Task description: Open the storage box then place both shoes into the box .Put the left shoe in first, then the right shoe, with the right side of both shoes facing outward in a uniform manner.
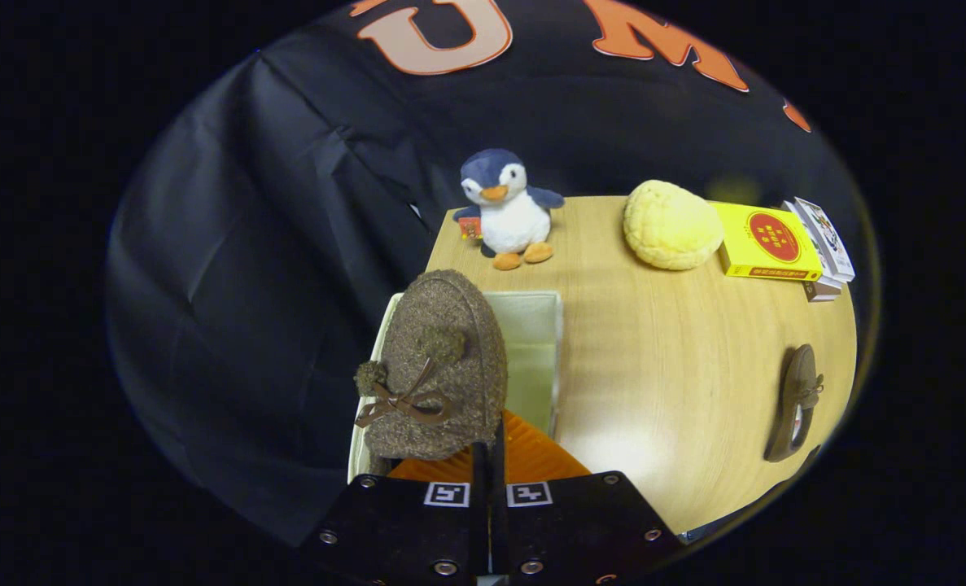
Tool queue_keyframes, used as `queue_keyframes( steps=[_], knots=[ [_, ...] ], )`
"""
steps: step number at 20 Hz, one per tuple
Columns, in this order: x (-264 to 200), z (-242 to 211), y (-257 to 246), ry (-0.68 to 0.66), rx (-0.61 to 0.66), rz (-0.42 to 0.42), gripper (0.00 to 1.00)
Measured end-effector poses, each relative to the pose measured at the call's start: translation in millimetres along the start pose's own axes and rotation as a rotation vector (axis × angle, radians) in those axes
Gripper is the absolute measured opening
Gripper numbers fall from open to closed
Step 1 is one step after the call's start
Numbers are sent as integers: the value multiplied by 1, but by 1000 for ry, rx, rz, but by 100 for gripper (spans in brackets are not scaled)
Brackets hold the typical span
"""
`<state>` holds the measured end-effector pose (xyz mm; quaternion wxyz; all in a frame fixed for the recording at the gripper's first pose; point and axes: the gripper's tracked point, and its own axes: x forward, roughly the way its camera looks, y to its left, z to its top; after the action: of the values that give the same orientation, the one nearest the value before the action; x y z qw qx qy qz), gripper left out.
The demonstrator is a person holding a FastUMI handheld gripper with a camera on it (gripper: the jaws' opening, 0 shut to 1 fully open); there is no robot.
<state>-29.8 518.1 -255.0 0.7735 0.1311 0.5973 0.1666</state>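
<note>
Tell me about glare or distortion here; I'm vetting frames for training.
Gripper view: fisheye bends the table edge into a curve; a bright glare patch sits on the wood right of the storage box; the held shoe is sharp, while the second shoe looks squeezed; the gripper grips the shoe.

Plush penguin (507, 213) at the table's (662, 366) far left, yellow bun-shaped toy (671, 225) right of it, yellow box (767, 242) and card packs (823, 244) far right
</note>
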Motion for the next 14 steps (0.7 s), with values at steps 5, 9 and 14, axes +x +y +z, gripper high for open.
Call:
queue_keyframes(
  steps=[5, 9, 14],
  knots=[
    [51, -17, 14, 71, 25, -52, 2],
    [91, -30, 19, 153, 46, -77, 3],
    [128, -49, 24, 229, 98, -116, 3]
  ],
)
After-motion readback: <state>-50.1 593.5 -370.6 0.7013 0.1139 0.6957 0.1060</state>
